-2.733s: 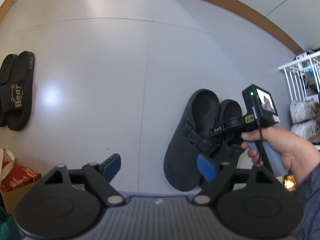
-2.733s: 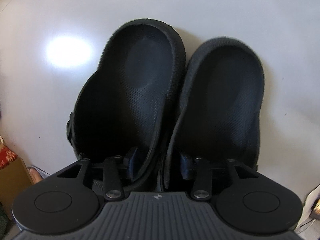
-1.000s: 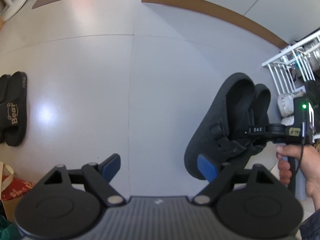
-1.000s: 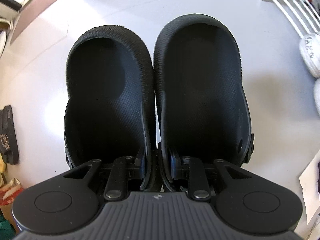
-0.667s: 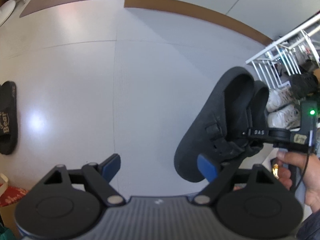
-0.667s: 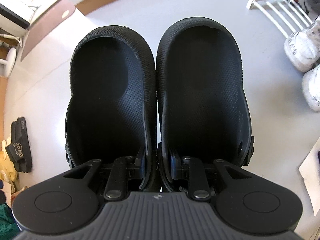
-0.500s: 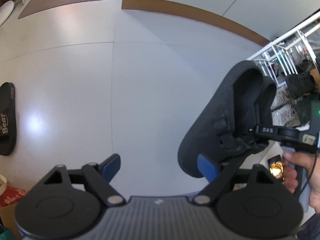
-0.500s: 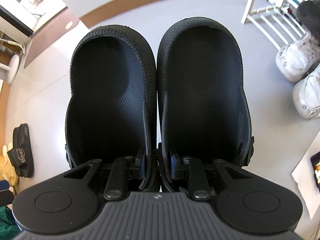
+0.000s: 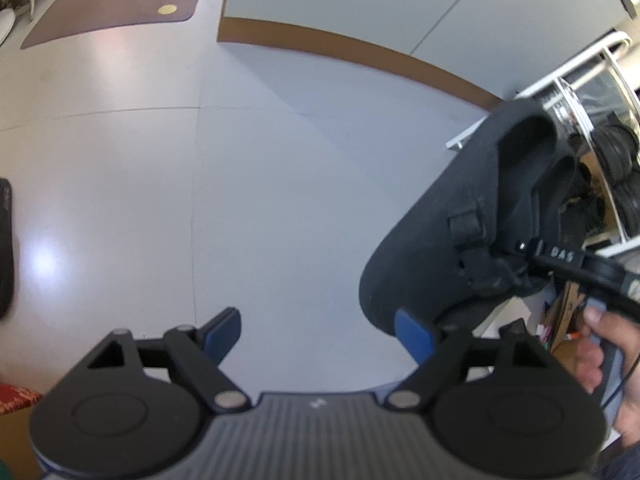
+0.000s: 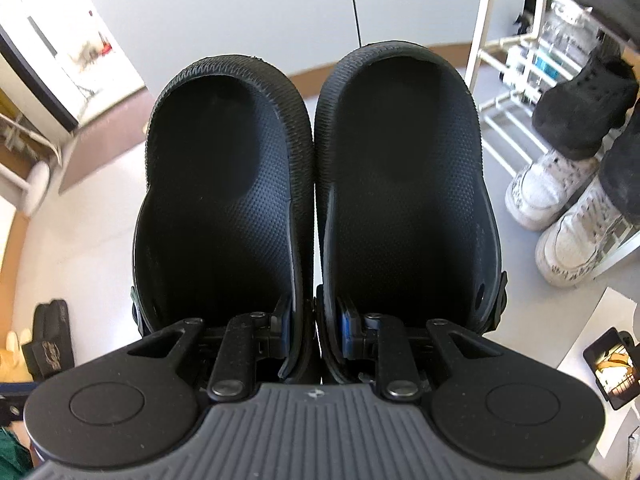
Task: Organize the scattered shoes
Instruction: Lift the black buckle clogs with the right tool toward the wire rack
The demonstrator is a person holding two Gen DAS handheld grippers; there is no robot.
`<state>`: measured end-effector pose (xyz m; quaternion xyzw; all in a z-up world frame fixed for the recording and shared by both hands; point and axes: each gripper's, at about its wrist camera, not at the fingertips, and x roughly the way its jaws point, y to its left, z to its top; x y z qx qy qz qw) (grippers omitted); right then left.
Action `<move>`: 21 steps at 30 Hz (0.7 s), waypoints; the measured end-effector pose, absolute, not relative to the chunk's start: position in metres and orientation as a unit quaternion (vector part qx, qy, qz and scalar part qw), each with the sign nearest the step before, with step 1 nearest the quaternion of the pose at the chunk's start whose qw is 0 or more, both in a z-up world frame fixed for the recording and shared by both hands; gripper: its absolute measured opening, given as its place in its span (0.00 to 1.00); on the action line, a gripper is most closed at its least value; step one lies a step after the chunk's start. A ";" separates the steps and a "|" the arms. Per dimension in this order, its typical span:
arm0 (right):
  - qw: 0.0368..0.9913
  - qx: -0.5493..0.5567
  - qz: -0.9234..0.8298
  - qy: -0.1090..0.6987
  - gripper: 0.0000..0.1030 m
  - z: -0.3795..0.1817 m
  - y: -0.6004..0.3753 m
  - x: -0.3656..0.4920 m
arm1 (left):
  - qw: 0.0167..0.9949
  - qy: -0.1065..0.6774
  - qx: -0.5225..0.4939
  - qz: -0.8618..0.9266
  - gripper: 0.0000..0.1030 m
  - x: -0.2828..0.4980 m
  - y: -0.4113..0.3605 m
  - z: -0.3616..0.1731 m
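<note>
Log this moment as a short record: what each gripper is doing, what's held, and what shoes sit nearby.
right gripper: shut, pinching the adjoining inner walls of the pair of black rubber clogs
clogs: lifted off the pale floor
left gripper: open, empty
white wire shoe rack: to the right, holding white sneakers and black shoes
black slides: on floor, far left

The right gripper (image 10: 314, 330) is clamped on a pair of black clogs (image 10: 316, 200), its blue-padded fingers (image 10: 347, 326) pinching the two inner side walls together, one finger inside each shoe. The clogs are held side by side, openings toward the camera, lifted off the pale floor (image 10: 92, 240). To the right stands a white shoe rack (image 10: 486, 52) with white sneakers (image 10: 560, 216) low down and black shoes (image 10: 580, 116) above. At lower left, black slides (image 10: 50, 340) lie on the floor.
</note>
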<state>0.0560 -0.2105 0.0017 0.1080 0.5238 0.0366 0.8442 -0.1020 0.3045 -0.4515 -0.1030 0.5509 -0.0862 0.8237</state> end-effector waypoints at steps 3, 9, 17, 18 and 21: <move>0.854 0.107 0.032 0.508 0.25 -0.011 -0.207 0.043 | 0.829 0.544 -0.092 -0.094 0.84 -0.111 0.318 -0.466; 0.871 0.133 0.026 0.471 0.25 -0.009 -0.186 0.023 | 0.838 0.528 -0.081 -0.108 0.84 -0.130 0.350 -0.495; 0.897 0.146 0.001 0.417 0.24 0.033 -0.204 0.018 | 0.842 0.520 -0.081 -0.116 0.84 -0.149 0.397 -0.542; 0.899 0.149 0.000 0.412 0.24 0.033 -0.210 0.011 | 0.843 0.518 -0.080 -0.118 0.84 -0.152 0.404 -0.550; 0.906 0.164 0.003 0.391 0.24 0.043 -0.228 0.009 | 0.845 0.514 -0.077 -0.122 0.84 -0.160 0.423 -0.568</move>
